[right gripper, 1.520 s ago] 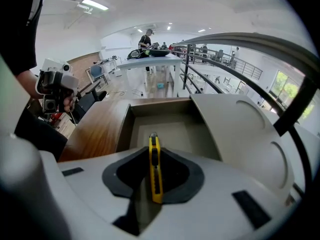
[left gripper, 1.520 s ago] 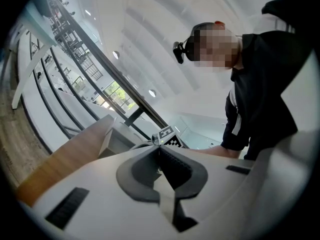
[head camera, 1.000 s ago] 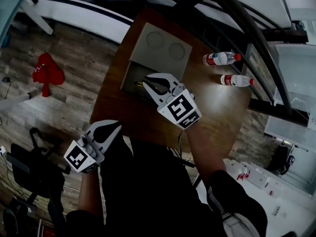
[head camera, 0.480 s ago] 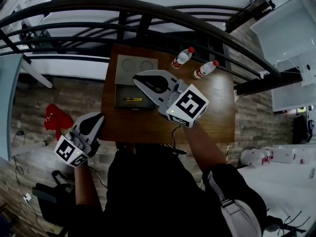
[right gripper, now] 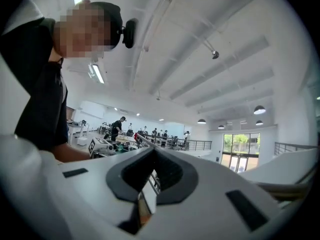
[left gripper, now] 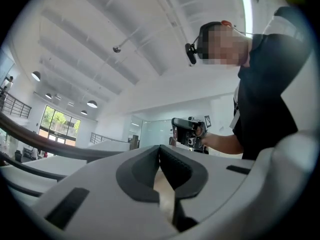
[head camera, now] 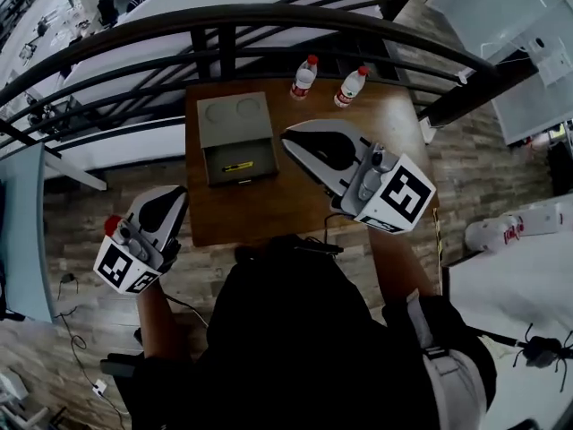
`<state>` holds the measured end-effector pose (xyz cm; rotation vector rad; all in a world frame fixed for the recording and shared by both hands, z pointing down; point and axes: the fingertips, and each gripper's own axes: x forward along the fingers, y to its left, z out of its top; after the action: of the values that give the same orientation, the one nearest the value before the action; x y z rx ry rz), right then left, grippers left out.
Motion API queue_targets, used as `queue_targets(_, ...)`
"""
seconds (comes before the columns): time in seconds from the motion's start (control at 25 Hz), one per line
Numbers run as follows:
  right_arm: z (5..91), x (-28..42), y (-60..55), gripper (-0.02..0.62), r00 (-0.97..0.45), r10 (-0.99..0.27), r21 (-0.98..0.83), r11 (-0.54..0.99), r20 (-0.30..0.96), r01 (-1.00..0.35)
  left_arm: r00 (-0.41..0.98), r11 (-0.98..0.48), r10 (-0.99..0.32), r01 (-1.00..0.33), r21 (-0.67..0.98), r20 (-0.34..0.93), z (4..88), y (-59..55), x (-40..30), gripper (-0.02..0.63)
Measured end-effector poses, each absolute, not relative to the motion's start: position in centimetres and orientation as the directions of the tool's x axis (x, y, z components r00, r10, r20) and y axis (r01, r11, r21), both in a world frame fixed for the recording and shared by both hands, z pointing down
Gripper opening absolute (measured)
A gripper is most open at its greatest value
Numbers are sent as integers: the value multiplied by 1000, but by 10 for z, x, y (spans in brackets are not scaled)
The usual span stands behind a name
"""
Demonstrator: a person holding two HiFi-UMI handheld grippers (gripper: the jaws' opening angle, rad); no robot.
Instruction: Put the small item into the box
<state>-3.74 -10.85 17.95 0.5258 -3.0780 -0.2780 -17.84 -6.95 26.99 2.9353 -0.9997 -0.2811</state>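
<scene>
Item of the task, a small yellow stick (head camera: 237, 166), lies inside the open grey box (head camera: 240, 182), on its bottom. In the head view its long axis runs from about 9 o'clock to 3 o'clock, with the 3 o'clock end a little higher in the picture. The lid (head camera: 235, 118) is thrown back at 12 o'clock from the stick. The box sits on the 9 o'clock half of the brown table (head camera: 295, 200). Two bottles (head camera: 304, 76) are near the far edge at 12 to 1 o'clock, well apart from the box; I cannot tell if they stand upright.

The right claw (head camera: 288, 139) is the nearer one. Its tips are near the 3 o'clock side of the box, and the stick lies at about 8 o'clock from them. The left claw (head camera: 177, 197) is off the table at its 7 o'clock corner, over the wooden floor (head camera: 81, 195), and the box is at 1 o'clock from it, farther away.

Both claws are clenched with nothing between the pads. The left gripper view shows the left claw's pads meeting (left gripper: 160, 151), and the right gripper view shows the same for the right claw (right gripper: 154, 151). Both views look up at the ceiling and at the person, so the claws point away from the table.

To my judgement the stick is already in its place. If it must be touched again, the right claw has the shorter way, and it should open along the 12 to 6 line, across the stick.
</scene>
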Motion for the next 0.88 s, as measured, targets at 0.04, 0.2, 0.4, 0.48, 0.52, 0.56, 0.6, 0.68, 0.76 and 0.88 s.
queue_targets(0.04,180,-30,-103,11,-944,-329,169,929,-31,-329,780,-796,-605,-599,89,-162,270,-68,-176,15)
queue_targets(0.2,186,-8,-78,11,-949,-309,127,941,-65,-315,778,-794,-608,-597,114,-157,272,-61,-167,15)
queue_targets(0.4,186,27,-62,11,-938,-316,24,946,-145,-323,764,-778,-628,-619,108,-148,265,-45,-147,15)
queue_targets(0.48,189,43,-56,11,-935,-320,18,945,-154,-327,755,-769,-640,-630,110,-143,264,-38,-137,15)
queue_targets(0.52,190,52,-54,11,-935,-319,14,946,-156,-325,752,-765,-645,-634,113,-140,264,-34,-130,15)
queue_targets(0.56,192,62,-51,11,-935,-319,9,946,-154,-324,749,-761,-648,-638,118,-136,265,-30,-123,15)
queue_targets(0.6,195,71,-48,11,-935,-320,3,946,-150,-324,748,-759,-652,-640,123,-129,266,-25,-114,15)
queue_targets(0.68,201,91,-42,11,-934,-327,-10,944,-140,-329,745,-753,-657,-645,128,-115,269,-15,-97,15)
queue_targets(0.76,207,110,-36,11,-933,-333,-28,943,-137,-332,739,-746,-665,-652,135,-110,270,-6,-79,15)
queue_targets(0.88,216,135,-22,11,-938,-317,-51,948,-136,-313,732,-739,-672,-656,151,-109,272,10,-49,15)
